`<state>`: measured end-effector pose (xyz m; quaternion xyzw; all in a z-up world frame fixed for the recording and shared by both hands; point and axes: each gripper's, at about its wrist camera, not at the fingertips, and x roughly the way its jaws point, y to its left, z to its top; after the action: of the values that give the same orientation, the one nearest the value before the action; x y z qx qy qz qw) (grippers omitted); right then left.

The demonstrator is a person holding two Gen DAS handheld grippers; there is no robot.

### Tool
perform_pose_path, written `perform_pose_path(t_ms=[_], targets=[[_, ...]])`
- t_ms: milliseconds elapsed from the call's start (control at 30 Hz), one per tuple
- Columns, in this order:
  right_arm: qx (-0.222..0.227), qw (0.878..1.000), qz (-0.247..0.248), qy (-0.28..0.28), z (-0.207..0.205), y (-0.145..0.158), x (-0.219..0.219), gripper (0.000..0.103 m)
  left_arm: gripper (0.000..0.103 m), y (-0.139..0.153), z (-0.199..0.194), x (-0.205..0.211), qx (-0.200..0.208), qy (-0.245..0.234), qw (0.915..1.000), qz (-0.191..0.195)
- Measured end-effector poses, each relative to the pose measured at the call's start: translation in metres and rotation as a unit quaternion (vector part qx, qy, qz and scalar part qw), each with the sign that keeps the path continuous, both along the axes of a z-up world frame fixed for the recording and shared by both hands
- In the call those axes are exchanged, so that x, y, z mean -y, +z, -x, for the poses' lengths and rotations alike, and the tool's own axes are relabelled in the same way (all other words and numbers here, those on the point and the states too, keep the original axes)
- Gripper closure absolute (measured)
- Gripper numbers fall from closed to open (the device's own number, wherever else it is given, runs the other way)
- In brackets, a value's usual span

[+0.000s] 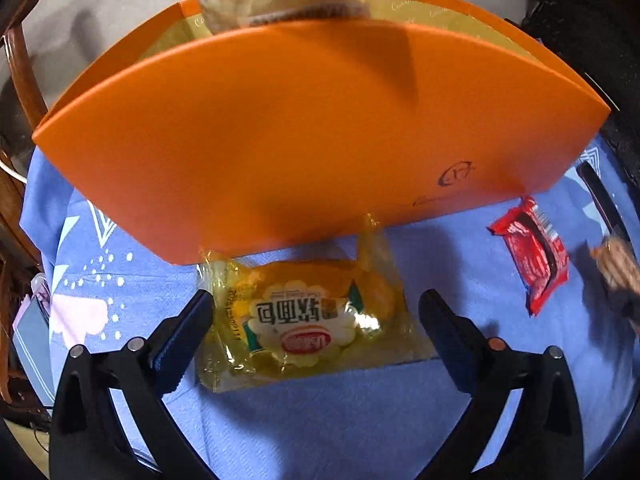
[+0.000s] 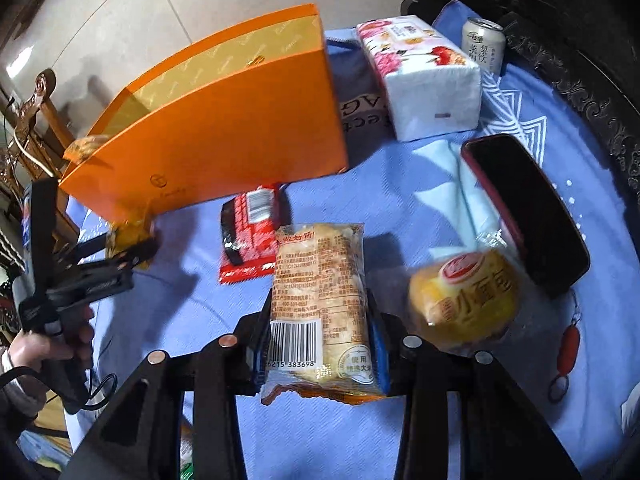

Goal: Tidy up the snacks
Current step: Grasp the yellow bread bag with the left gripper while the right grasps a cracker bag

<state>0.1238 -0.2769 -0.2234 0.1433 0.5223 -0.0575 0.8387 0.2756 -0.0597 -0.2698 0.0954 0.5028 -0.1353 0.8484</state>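
A: Right claw [image 2: 320, 334]?
B: Pinching a biscuit pack [image 2: 320, 304], barcode up, above the blue-clothed tabletop [image 2: 304, 432].
A: Left claw [image 1: 316, 320]?
B: Spread wide, straddling a yellow bread pack [image 1: 304, 320] that lies flat just before the orange bag [image 1: 304, 128]; fingers [image 1: 188, 332] apart from it.
A: Other snacks?
B: A red packet [image 1: 532, 256] lies near the bag; one wrapped bun [image 2: 464, 300] sits beside the phone [image 2: 524, 208]; another pokes from the bag's top.

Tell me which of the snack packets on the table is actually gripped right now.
The rice cracker packet with the barcode, clamped in the right gripper. The yellow bread packet lies untouched between the open left gripper fingers; the red packet lies free.
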Motion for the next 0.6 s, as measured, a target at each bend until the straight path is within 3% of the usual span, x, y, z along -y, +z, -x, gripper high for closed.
perform_pose_path(t_ms=[67,167,200,600], targets=[[-0.002,1.0,-0.001,0.003,0.0,-0.001,-0.002,0.063,0.004,-0.002,0.003,-0.001,0.015,-0.006,0.9999,0.001],[-0.003,1.0,0.0,0.005,-0.001,-0.001,-0.004,0.063,0.027,0.001,0.011,-0.004,0.032,-0.02,0.9993,-0.002],[-0.002,1.0,0.0,0.005,-0.001,0.0,-0.005,0.063,0.03,0.001,0.012,-0.005,0.032,-0.021,0.9992,0.001],[0.017,1.0,0.001,0.013,0.004,0.017,-0.011,0.063,0.033,0.033,0.04,-0.024,0.065,-0.039,0.9967,0.028]])
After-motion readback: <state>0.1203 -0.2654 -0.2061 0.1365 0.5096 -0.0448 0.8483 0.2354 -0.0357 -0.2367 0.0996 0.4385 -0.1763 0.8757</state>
